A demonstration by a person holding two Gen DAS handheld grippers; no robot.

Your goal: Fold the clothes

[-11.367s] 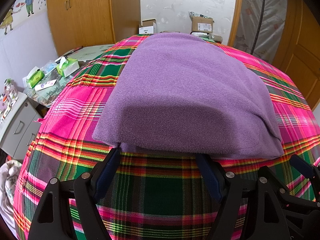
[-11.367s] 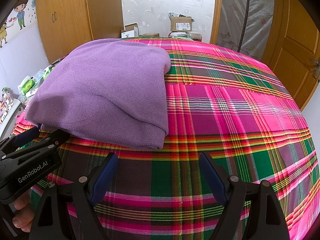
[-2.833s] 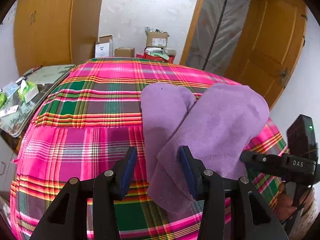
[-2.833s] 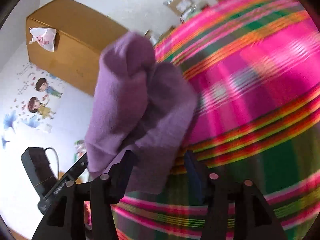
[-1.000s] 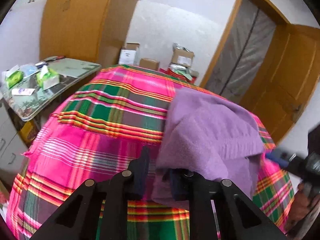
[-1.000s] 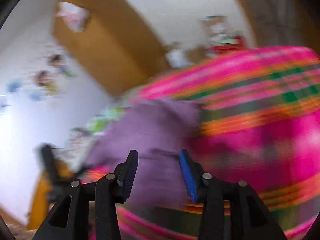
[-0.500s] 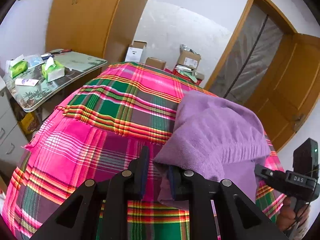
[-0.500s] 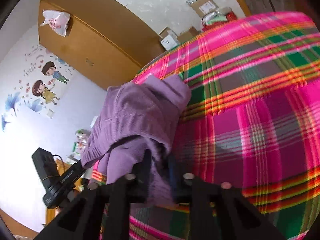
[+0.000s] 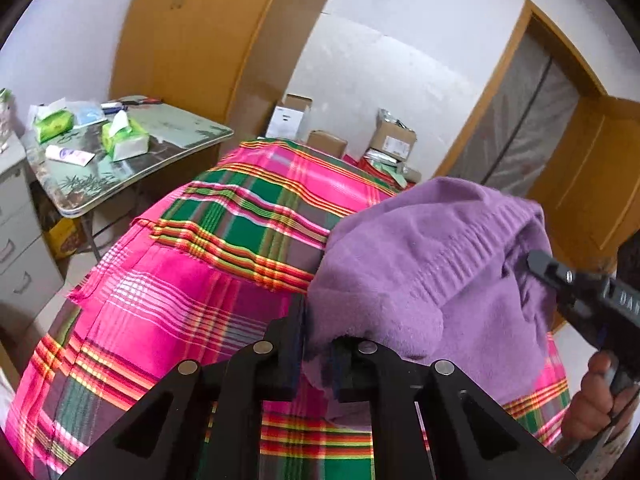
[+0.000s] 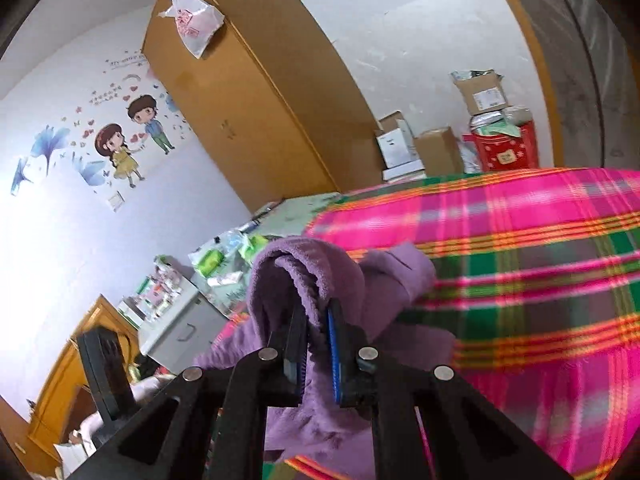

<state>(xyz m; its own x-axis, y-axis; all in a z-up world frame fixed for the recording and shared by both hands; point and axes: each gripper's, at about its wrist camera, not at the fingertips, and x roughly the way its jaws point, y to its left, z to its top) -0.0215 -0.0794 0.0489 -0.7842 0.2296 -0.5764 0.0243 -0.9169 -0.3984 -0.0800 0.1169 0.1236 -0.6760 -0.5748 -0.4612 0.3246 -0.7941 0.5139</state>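
A purple fleece garment hangs bunched above the plaid bedspread, lifted off it at both ends. My left gripper is shut on its near edge, cloth pinched between the pads. In the left wrist view the right gripper bites into the garment's far right side, a hand below it. In the right wrist view my right gripper is shut on a fold of the purple garment, which drapes over and under its fingers. The left gripper's body shows at lower left there.
A side table with tissue packs stands left of the bed, grey drawers beside it. Cardboard boxes and a red box sit beyond the bed's far end. A wooden wardrobe and a door line the walls.
Both grippers, shut on the purple garment, have raised it higher off the bedspread. The right wrist view has swung left and tilted toward the wall and wardrobe.
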